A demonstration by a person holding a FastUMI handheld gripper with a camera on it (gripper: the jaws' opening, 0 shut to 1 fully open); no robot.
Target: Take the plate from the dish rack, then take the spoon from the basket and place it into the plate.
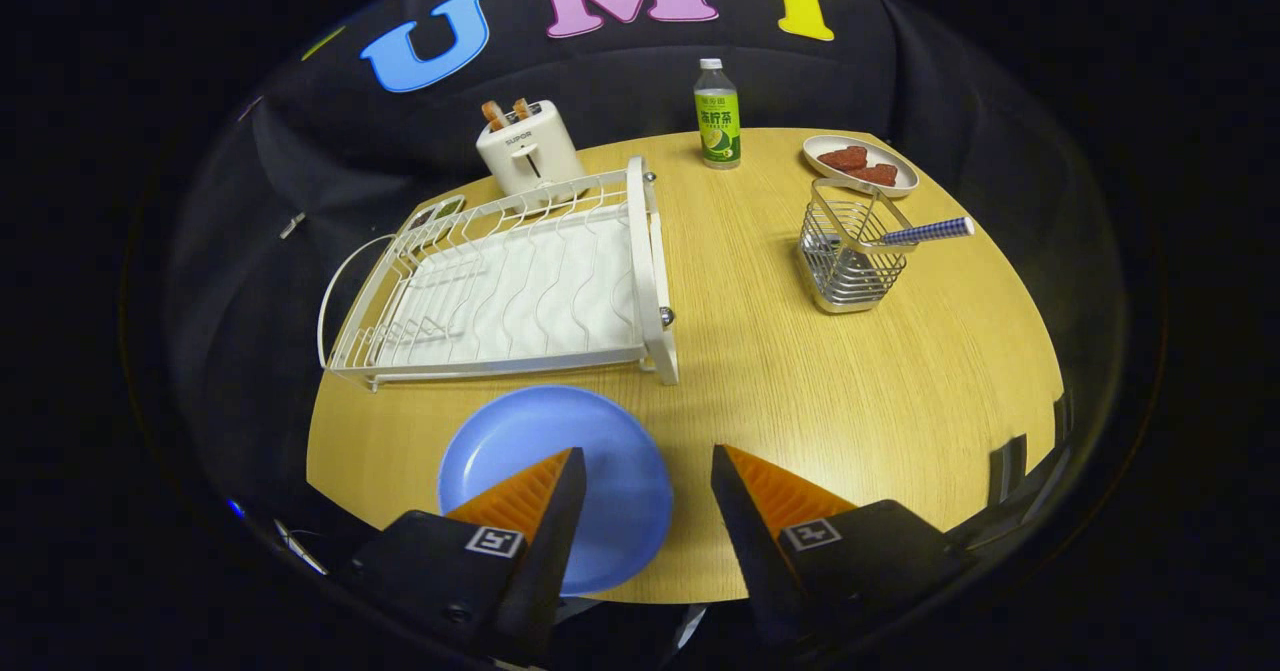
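Gripper view, looking down the fingers across a round wooden bench [900, 391].

Gripper [645, 461]: fingers spread wide apart at the bottom centre of the frame, nothing between them but bare bench. Not pressing on anything.

Blue plate [590, 451]: lies flat on the bench at lower centre-left, out of the rack. The left finger [520, 496] overlaps its near part; whether that finger touches the plate or sits above it, cannot tell. The right finger [775, 491] is clear of the plate, off to its right.

Dish rack [500, 281]: white wire, with a ribbed white tray under it, just beyond the plate, centre-left of the frame. No dishes in it.

Wire basket [850, 251]: right of centre, upper half of the frame, well apart from the rack. Spoon [925, 231] stands in it, the checked blue-and-white handle leaning out over the rim toward the right. The bowl end is hidden by the wires.

Farther back, upper part of the frame: a white toaster [528, 151] with two slices sticking up, just behind the rack's far corner; a green-labelled bottle [717, 116] with a white cap, upright near the bench's far edge; a small oval dish [860, 164] with reddish-brown pieces on it, just behind the basket.
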